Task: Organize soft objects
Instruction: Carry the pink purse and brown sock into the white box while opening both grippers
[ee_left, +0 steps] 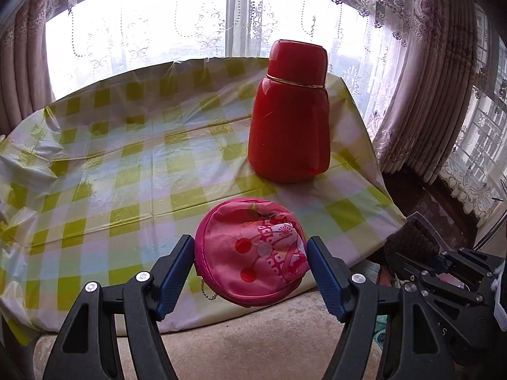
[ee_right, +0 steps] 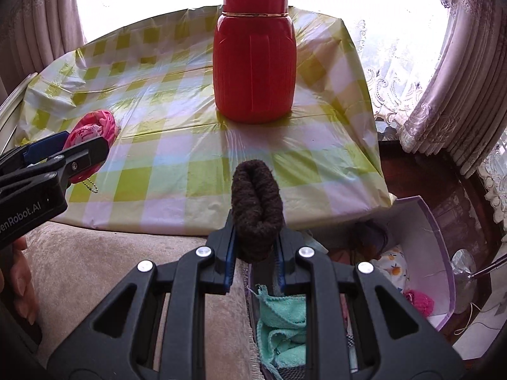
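Clamped between the blue pads of the right tool [ee_right: 256, 237] is a dark brown knitted roll [ee_right: 256, 209], standing upright out of the jaws and held in the air just off the near edge of the tabletop [ee_right: 177, 171]. Below it, at the near right, a purple-rimmed storage box [ee_right: 443, 272] holds a mint green towel [ee_right: 282, 326], a printed cloth and a pink pompom [ee_right: 420, 302].

To the left, the left tool [ee_left: 250, 251] has its jaws spread on either side of a round pink zip pouch [ee_left: 252, 250]; both blue pads touch the pouch's sides, but whether they squeeze it or only rest against it I cannot tell. This pouch lies at the near edge of the tabletop, overhanging the beige upholstered edge [ee_left: 253, 342] in front, with a small ball chain [ee_left: 207, 294] dangling from its near left side.

Farther back stands a tall red thermos flask [ee_left: 288, 114] with a gold band below its cap, on the green-and-white checked plastic cloth. Lace curtains [ee_left: 142, 31] and bright windows fill the far side.
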The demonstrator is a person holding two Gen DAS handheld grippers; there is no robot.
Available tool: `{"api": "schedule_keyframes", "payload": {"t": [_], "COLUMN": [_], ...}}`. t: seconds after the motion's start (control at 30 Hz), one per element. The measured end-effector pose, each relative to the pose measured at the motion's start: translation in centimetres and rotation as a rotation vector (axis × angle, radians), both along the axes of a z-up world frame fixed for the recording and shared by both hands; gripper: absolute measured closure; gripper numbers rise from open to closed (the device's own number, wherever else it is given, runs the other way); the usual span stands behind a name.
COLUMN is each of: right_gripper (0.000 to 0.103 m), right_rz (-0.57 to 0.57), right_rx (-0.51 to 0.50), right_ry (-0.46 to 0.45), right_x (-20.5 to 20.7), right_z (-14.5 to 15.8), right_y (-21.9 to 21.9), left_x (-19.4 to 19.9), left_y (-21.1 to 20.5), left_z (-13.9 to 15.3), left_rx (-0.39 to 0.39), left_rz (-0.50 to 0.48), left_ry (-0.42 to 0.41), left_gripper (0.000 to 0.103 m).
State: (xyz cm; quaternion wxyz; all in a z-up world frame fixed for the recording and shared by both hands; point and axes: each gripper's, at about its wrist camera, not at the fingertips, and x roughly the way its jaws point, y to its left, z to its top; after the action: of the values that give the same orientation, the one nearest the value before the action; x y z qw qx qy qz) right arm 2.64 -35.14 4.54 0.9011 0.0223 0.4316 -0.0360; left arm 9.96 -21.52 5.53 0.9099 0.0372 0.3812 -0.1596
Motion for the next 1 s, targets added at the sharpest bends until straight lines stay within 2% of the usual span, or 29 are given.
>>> {"api": "schedule_keyframes", "payload": {"t": [0.23, 0.5, 0.6, 0.7, 0.73, 0.77, 0.8, 0.87, 1.0], "right_gripper": [0.08, 0.08, 0.079, 0.075, 0.073, 0.064, 0.048, 0.029, 0.027], "right_rz": [-0.128, -0.265, -0.309, -0.334, -0.341, -0.348, -0.352, -0.356, -0.355], "right_rx": [-0.016, -0.013, -0.026, -0.039, -0.036, -0.034, -0.032, -0.033, -0.035], "right_ry": [-0.012, -0.014, -0.018, -0.019, -0.018, -0.017, -0.016, -0.021, 0.008], "right_x": [-3.8, -6.6, -7.1, -7.5, -7.7, -8.0, -8.2, -8.7, -9.7], "right_z": [1.2, 1.3, 1.5, 1.7, 1.7, 1.7, 1.6, 1.6, 1.2], "right_y": [-6.2, -11.4, -12.7, -13.4, -13.6, -13.7, -13.8, -13.7, -13.1], "left_x": [-3.1, -5.0, -4.8, -4.4, -4.4, -4.4, -4.4, -4.6, -6.1], "left_y": [-5.0, -9.5, -10.8, -11.2, -11.1, -11.0, -10.7, -10.2, -9.4], "left_z": [0.2, -0.2, -0.6, -1.5, -1.8, -2.0, -2.1, -2.6, -3.2], "left_rx": [-0.103, -0.146, -0.194, -0.209, -0.203, -0.201, -0.205, -0.211, -0.204], "left_rz": [-0.156, -0.285, -0.334, -0.322, -0.314, -0.304, -0.297, -0.276, -0.261], "left_ry": [0.037, 0.089, 0.14, 0.201, 0.211, 0.223, 0.24, 0.284, 0.338], "left_gripper": [0.03, 0.029, 0.023, 0.02, 0.02, 0.02, 0.02, 0.02, 0.02]}}
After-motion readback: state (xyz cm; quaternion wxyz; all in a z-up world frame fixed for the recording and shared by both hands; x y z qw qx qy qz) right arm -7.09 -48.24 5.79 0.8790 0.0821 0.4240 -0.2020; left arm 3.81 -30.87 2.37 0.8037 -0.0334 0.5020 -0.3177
